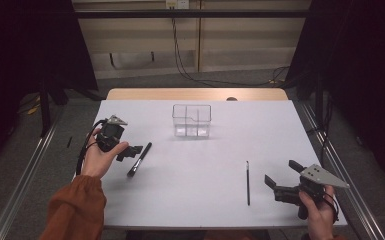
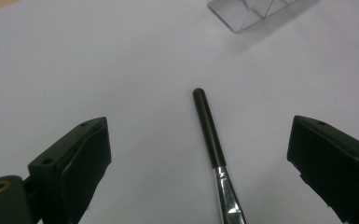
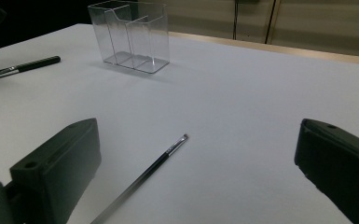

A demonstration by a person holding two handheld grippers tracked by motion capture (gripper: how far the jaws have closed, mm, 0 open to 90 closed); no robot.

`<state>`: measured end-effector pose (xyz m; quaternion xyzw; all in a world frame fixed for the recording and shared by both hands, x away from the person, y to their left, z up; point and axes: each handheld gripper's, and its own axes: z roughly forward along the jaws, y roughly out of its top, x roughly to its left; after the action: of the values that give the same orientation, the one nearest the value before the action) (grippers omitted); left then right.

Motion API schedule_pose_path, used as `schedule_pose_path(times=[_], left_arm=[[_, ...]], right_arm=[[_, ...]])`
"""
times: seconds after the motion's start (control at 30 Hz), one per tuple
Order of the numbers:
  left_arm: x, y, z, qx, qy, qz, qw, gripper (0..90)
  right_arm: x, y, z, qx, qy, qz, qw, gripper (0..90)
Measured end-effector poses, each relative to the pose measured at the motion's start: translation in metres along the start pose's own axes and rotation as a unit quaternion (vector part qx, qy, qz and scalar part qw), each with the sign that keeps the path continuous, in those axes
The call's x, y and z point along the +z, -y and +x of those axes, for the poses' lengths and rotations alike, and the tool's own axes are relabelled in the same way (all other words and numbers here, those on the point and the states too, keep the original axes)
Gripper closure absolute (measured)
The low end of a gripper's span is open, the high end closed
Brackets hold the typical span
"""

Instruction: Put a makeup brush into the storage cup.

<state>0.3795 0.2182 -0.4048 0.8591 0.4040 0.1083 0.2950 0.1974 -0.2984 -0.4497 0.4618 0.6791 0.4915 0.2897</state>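
Observation:
A thick black-handled brush [image 1: 140, 159] with a silver ferrule lies at the left of the white table [image 1: 205, 200]. My left gripper [image 1: 130, 151] is open just beside it. In the left gripper view the brush handle [image 2: 208, 133] lies on the table between the spread jaws of the left gripper [image 2: 199, 128], untouched. A thin dark brush [image 1: 247, 182] lies at the right. My right gripper [image 1: 281, 173] stands open just to its right. In the right gripper view the thin brush [image 3: 149, 172] runs between the jaws of the right gripper [image 3: 199, 130]. A clear divided organizer [image 1: 192, 120] stands at the back centre.
The organizer [image 3: 130, 37] looks empty, with the thick brush [image 3: 21, 67] to its left in the right gripper view. A wooden strip [image 1: 195, 94] borders the table's far edge. Metal rails [image 1: 25, 175] run along the floor on both sides, and cables trail behind.

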Motion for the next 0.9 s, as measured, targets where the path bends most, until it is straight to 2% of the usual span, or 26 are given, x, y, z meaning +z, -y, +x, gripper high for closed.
schedule_pose_path(times=[0.1, 0.2, 0.27, 0.3, 0.33, 0.43, 0.57, 0.67, 0.77, 0.83, 0.9], left_arm=[[0.001, -0.001, 0.002, -0.003, 0.009, 0.028, 0.9995, 6.1], [0.002, -0.002, 0.002, -0.006, -0.009, 0.042, 0.9991, 5.9], [0.004, -0.003, 0.004, -0.004, 0.001, 0.067, 0.9977, 5.9], [0.005, -0.003, 0.004, -0.005, -0.004, 0.080, 0.9968, 5.9], [0.006, -0.003, 0.004, -0.007, -0.007, 0.085, 0.9963, 5.9], [0.009, -0.003, 0.005, -0.013, 0.001, 0.106, 0.9943, 5.9], [0.013, -0.003, 0.002, -0.002, 0.002, 0.123, 0.9923, 5.9], [0.016, -0.004, 0.000, 0.002, 0.010, 0.126, 0.9919, 5.0], [0.019, -0.004, -0.001, 0.000, 0.019, 0.140, 0.9900, 4.8], [0.021, -0.004, -0.003, -0.009, 0.011, 0.145, 0.9894, 4.5], [0.023, -0.003, -0.004, -0.014, 0.024, 0.148, 0.9886, 4.3]], right_arm=[[0.000, 0.000, 0.000, -0.001, 0.000, 0.000, 1.0000, 0.0], [0.000, 0.000, 0.000, -0.001, 0.001, 0.001, 1.0000, 0.0], [0.000, 0.000, 0.000, -0.002, 0.000, 0.004, 1.0000, 0.0], [0.000, 0.000, 0.000, -0.002, 0.000, 0.004, 1.0000, 0.0], [0.001, 0.000, 0.000, -0.004, -0.001, 0.004, 1.0000, 0.0], [0.001, 0.000, 0.001, -0.004, -0.002, 0.005, 1.0000, 0.0], [0.001, 0.001, 0.000, -0.002, -0.003, 0.008, 1.0000, 0.0], [0.001, 0.001, 0.001, -0.003, -0.003, 0.008, 1.0000, 0.0], [0.001, 0.001, 0.001, -0.003, -0.003, 0.008, 1.0000, 0.0], [0.001, 0.001, 0.001, -0.003, -0.003, 0.009, 1.0000, 0.0], [0.001, 0.001, 0.001, -0.001, -0.004, 0.009, 1.0000, 0.0]])
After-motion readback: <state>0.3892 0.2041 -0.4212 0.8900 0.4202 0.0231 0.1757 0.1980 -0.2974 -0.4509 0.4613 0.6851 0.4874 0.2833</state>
